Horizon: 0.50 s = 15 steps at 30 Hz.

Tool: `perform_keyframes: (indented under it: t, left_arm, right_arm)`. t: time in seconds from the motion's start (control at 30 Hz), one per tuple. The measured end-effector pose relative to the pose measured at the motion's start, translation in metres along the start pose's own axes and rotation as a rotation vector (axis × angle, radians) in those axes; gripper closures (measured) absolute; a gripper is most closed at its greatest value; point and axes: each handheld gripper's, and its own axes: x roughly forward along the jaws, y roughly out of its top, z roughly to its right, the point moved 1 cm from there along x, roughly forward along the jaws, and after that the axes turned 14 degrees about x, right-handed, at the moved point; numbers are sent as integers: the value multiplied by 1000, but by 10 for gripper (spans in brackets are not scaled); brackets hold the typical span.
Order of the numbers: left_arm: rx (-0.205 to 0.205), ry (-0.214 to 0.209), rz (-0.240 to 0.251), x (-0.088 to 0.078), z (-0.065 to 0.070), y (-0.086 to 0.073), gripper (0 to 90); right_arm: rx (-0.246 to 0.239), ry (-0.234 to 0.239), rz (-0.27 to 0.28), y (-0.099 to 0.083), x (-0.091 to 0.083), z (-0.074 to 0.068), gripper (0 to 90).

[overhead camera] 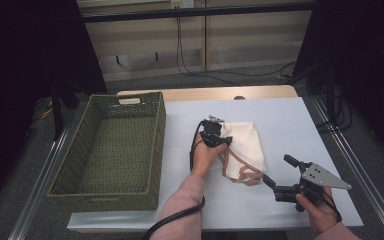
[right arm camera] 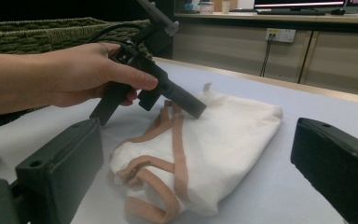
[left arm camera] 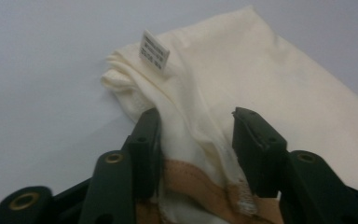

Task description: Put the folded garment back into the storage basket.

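Cream cloth bag (overhead camera: 244, 145) mid-surface, left gripper (overhead camera: 215, 136) on its left edge.
High view: green woven basket (overhead camera: 111, 150) at surface's left edge, right gripper (overhead camera: 275, 186) near the front edge, well clear of bag. Left gripper view: jaws straddle a bunched fold by the tan strap (left arm camera: 191, 179), left pad touching, right pad with a gap, not clamped. Right gripper view: jaws wide apart, empty. Risk: shallow bite catches one layer only, fabric slips out on lift.

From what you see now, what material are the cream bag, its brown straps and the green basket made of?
The cream bag looks like matte woven cotton: it folds softly and frays at one edge. Its brown straps seem to be flat fabric webbing. The green basket appears woven from cord or paper rope, with a ribbed texture.
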Motion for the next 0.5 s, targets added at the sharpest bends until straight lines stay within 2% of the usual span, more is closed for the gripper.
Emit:
perform_keyframes:
  t: [0.03, 0.07, 0.1, 0.13, 0.17, 0.2, 0.3, 0.43, 0.5]
  left_arm:
    - [-20, -11, -17, 0, 2, 2, 638]
    - [-20, -11, -17, 0, 2, 2, 674]
    - [-49, -11, -33, 1, 3, 3, 717]
    - [-49, -11, -33, 1, 3, 3, 754]
    - [-70, -24, -41, 1, 3, 3, 754]
    - [-81, -30, -47, 1, 4, 4, 797]
    - [-88, -27, -52, 1, 5, 5, 813]
    - [-122, -32, -56, -4, 5, 8, 819]
    - [-121, -33, -47, -7, 4, 9, 820]
  right_arm:
    - [8, 1, -5, 0, 0, 1, 19]
    - [8, 1, -5, 0, 0, 1, 19]
    - [12, -2, 0, 0, 1, 1, 19]
    - [8, -1, 2, 0, 0, 1, 19]
    - [8, -1, 2, 0, 0, 1, 19]
    - [7, -3, 2, 0, 0, 1, 19]
    - [6, -2, 2, 0, 0, 1, 19]
    - [-2, 1, 7, 1, 1, 2, 19]
    - [1, 2, 4, 1, 0, 2, 19]
